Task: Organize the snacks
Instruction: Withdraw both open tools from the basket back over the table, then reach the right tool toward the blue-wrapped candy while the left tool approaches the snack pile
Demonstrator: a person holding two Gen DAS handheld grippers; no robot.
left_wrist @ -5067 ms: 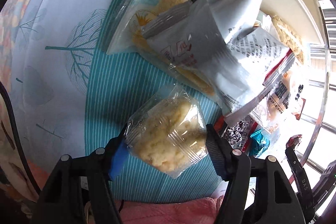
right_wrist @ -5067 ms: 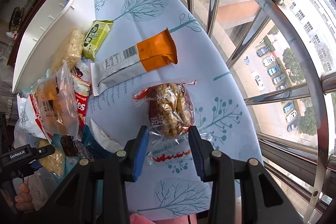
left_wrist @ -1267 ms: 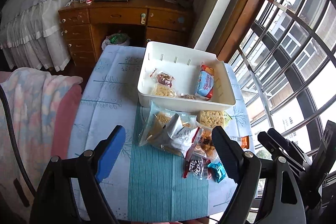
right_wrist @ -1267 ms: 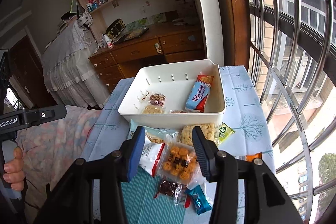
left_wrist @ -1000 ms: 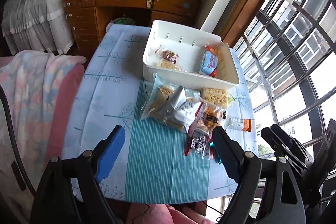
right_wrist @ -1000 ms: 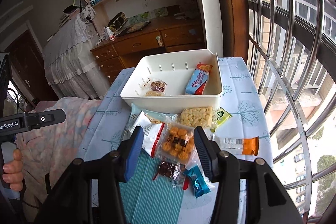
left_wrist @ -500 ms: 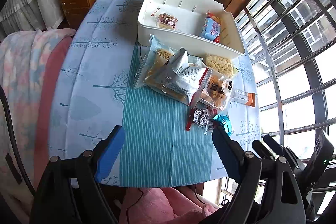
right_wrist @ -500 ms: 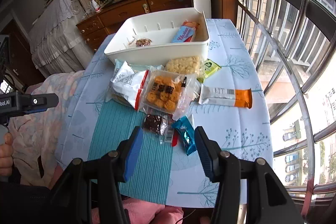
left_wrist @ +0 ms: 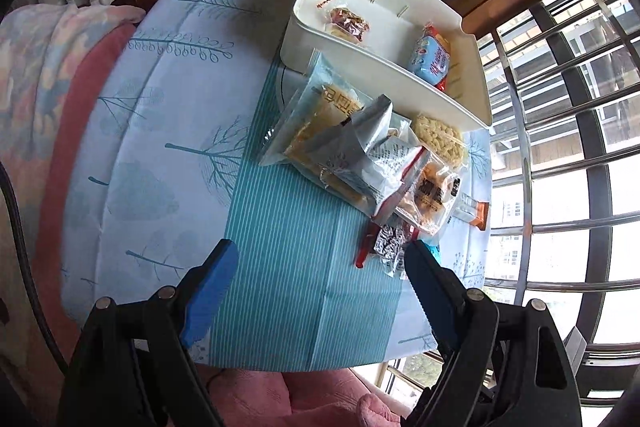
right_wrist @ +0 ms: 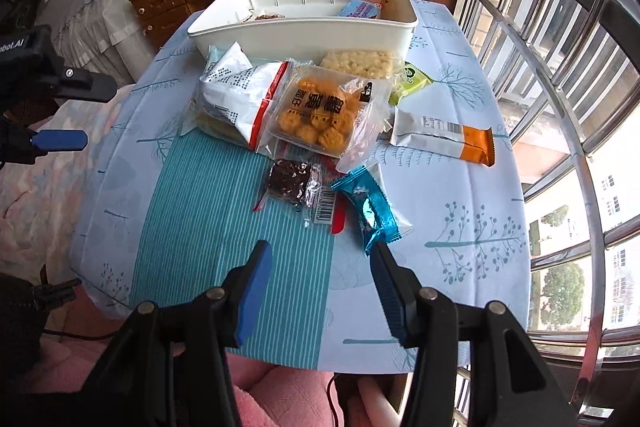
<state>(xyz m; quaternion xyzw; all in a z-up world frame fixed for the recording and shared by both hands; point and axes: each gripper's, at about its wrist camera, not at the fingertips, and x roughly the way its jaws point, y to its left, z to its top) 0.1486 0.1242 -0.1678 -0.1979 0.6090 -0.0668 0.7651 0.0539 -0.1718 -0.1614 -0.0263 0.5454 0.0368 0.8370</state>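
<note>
Currently, my grippers: left gripper (left_wrist: 320, 267) and right gripper (right_wrist: 322, 263) both agape, empty.
Snacks (right_wrist: 312, 115): heaped beside white bin (right_wrist: 304, 31), within easy reach.

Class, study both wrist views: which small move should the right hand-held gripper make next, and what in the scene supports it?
Probably lower the right hand-held gripper onto the blue-wrapped snack just ahead of its open, empty jaws. That packet lies loose on the tablecloth, the nearest one to it, while the white bin holds only a few snacks.
</note>
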